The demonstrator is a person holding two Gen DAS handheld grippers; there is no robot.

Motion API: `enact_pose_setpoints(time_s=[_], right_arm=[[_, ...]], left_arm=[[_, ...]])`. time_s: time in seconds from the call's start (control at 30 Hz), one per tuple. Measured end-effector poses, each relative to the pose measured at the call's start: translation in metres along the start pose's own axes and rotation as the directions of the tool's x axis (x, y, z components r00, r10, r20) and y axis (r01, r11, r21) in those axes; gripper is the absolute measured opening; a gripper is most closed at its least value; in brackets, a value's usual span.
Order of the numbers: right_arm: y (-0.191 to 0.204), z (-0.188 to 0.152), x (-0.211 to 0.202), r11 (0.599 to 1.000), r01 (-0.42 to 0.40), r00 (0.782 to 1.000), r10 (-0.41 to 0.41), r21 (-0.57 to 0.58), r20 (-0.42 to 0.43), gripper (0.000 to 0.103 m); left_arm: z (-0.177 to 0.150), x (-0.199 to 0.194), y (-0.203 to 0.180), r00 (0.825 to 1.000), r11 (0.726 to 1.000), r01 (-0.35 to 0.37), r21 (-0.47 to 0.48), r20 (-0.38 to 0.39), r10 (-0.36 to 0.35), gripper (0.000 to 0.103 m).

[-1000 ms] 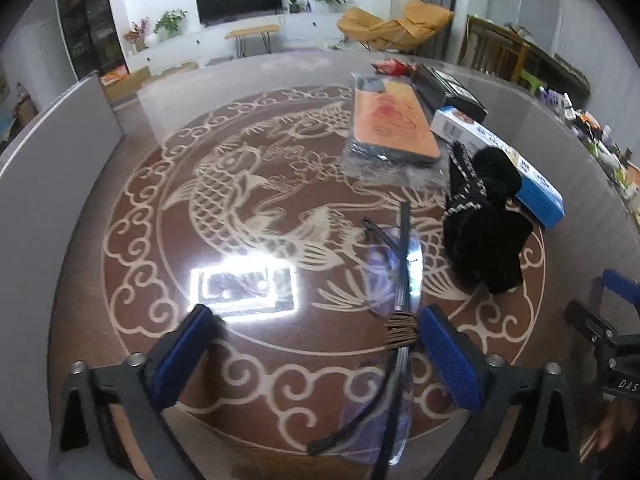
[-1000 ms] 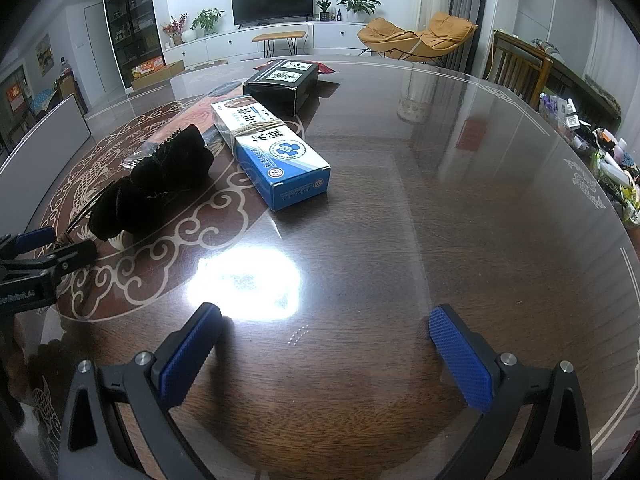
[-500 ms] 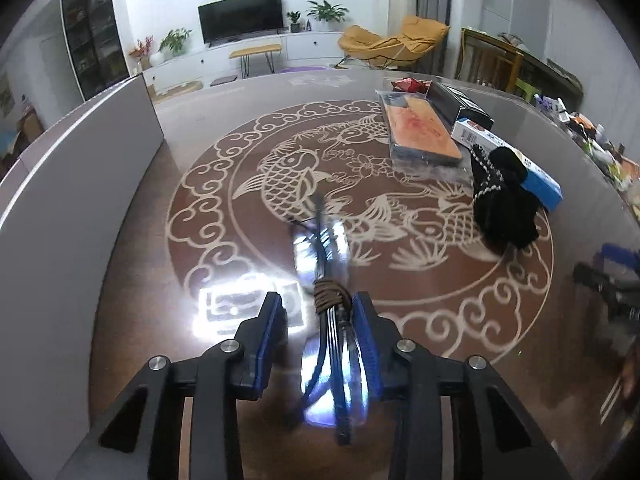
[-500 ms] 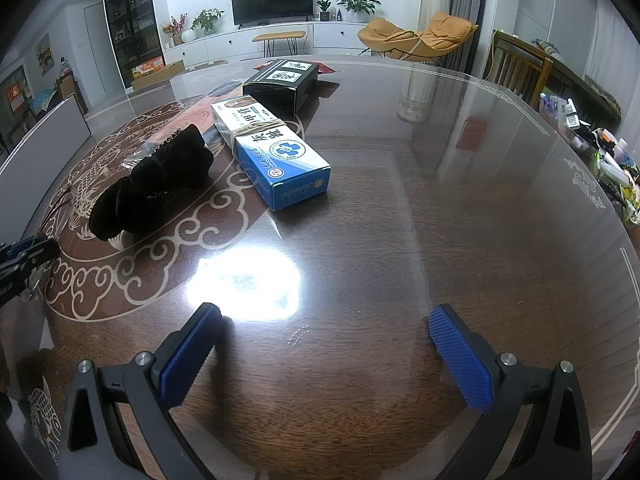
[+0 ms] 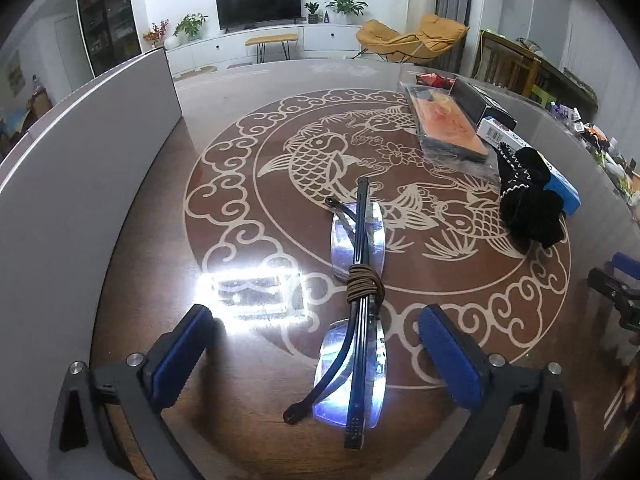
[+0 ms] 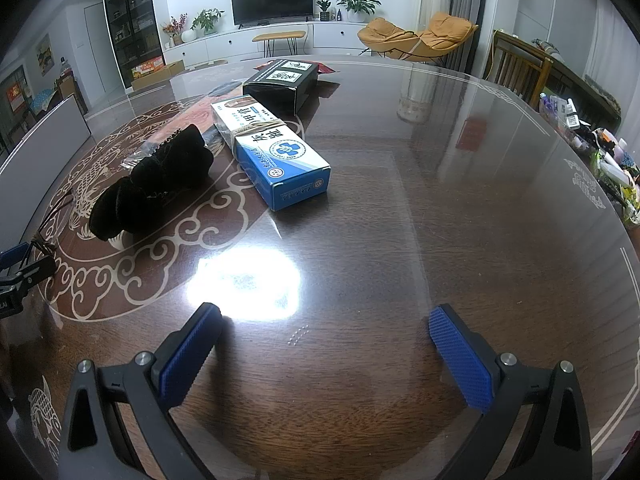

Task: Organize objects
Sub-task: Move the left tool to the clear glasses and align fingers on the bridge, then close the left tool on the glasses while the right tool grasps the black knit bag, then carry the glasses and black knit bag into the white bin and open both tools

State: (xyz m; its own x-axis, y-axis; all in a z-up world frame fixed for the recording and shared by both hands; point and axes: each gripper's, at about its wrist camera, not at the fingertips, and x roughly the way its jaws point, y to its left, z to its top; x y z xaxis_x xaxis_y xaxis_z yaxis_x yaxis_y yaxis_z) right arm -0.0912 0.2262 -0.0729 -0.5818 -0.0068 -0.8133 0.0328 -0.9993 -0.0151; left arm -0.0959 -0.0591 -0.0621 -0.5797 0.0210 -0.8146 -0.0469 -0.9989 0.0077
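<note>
Left gripper [image 5: 316,354] low in frame, jaws opening, spread wide, blue pads clear of folded safety glasses [image 5: 357,300]. Glasses flat on glass-topped table [image 5: 160,208] between pads, brown cord wound round middle, centre of left wrist view. Black knit glove [image 5: 528,196] right of frame, touching blue medicine box [image 6: 276,152]. Orange packet in plastic wrap [image 5: 448,128] upper right, black box [image 6: 282,82] behind it. Right gripper [image 6: 326,354] jaws wide apart, nothing between, over bare tabletop, lower centre.
</note>
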Motion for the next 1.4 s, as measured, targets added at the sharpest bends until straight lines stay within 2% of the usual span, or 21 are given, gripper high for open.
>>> enact_pose_setpoints(time_s=[0.47,0.5,0.53,0.57,0.63,0.67,0.7,0.73,0.77,0.8,0.83,0.87,0.9,0.97,1.07,1.2,1.3,1.4], right_arm=[[0.0,0.001,0.001,1.0,0.0,1.0,0.0,0.0,-0.006,0.103],[0.001,0.002,0.001,1.0,-0.001,1.0,0.001,-0.001,-0.027,0.103],[0.003,0.007,0.002,1.0,0.001,0.996,0.0,0.01,-0.085,0.103],[0.006,0.013,0.001,0.999,-0.015,0.994,0.018,0.03,-0.112,0.102],[0.023,0.029,-0.012,0.993,-0.103,0.992,0.106,0.053,-0.063,0.102],[0.037,0.039,-0.017,0.99,-0.134,0.99,0.136,0.048,-0.04,0.102],[0.049,0.049,-0.019,0.986,-0.161,0.986,0.162,0.041,-0.031,0.102],[0.065,0.061,-0.017,0.98,-0.196,0.98,0.197,0.031,-0.03,0.101],[0.077,0.071,-0.012,0.978,-0.207,0.977,0.208,0.025,-0.037,0.101],[0.089,0.081,-0.004,0.979,-0.201,0.978,0.202,0.024,-0.052,0.098],[0.099,0.09,0.007,0.982,-0.187,0.98,0.188,0.025,-0.068,0.094],[0.107,0.097,0.019,0.983,-0.18,0.98,0.182,0.028,-0.086,0.079],[0.111,0.099,0.028,0.984,-0.178,0.978,0.18,0.03,-0.104,0.056],[0.114,0.094,0.039,0.983,-0.179,0.973,0.182,0.032,-0.14,0.037],[0.106,0.079,0.015,0.969,-0.244,0.965,0.248,0.045,-0.088,0.036],[0.096,0.06,-0.039,0.955,-0.297,0.955,0.296,-0.02,-0.022,0.036],[0.1,0.064,-0.074,0.937,-0.348,0.937,0.349,-0.036,0.018,0.036],[0.133,0.082,-0.109,0.897,-0.435,0.898,0.439,-0.081,0.043,0.036]], left_arm=[[0.0,0.0,0.0,1.0,1.0,-0.001,0.001,0.0,0.001,0.103],[0.0,0.0,0.0,1.0,1.0,0.0,0.0,0.0,0.0,0.103],[-0.001,-0.001,0.0,1.0,1.0,0.001,-0.009,0.0,-0.001,0.103],[-0.001,-0.002,0.0,1.0,1.0,0.001,-0.005,-0.01,-0.001,0.103],[0.002,-0.001,-0.003,0.999,1.0,0.021,0.013,-0.04,-0.02,0.103],[0.003,-0.002,-0.004,0.999,1.0,0.028,0.013,-0.031,-0.028,0.09],[0.004,-0.005,-0.006,0.999,0.999,0.039,0.012,-0.005,-0.039,0.072],[0.005,-0.007,-0.008,0.999,0.999,0.048,0.013,0.003,-0.048,0.065],[0.007,-0.007,-0.01,0.998,0.998,0.065,0.014,0.008,-0.065,0.048],[0.01,-0.008,-0.011,0.995,0.995,0.097,0.012,0.013,-0.098,0.035],[0.01,-0.008,-0.012,0.993,0.993,0.115,0.013,0.011,-0.115,0.021],[0.01,-0.009,-0.011,0.992,0.992,0.124,0.013,0.014,-0.125,0.016],[0.008,-0.012,-0.011,0.99,0.991,0.136,0.011,0.025,-0.136,0.013],[0.002,-0.022,-0.008,0.986,0.987,0.158,0.007,0.05,-0.158,0.012],[-0.014,-0.045,0.002,0.975,0.98,0.198,-0.008,0.101,-0.196,0.012],[-0.031,-0.088,0.015,0.952,0.962,0.264,-0.069,0.182,-0.248,0.012],[-0.034,-0.125,0.031,0.934,0.949,0.292,-0.12,0.251,-0.255,0.012],[-0.035,-0.174,0.06,0.919,0.94,0.298,-0.167,0.317,-0.235,0.012]])
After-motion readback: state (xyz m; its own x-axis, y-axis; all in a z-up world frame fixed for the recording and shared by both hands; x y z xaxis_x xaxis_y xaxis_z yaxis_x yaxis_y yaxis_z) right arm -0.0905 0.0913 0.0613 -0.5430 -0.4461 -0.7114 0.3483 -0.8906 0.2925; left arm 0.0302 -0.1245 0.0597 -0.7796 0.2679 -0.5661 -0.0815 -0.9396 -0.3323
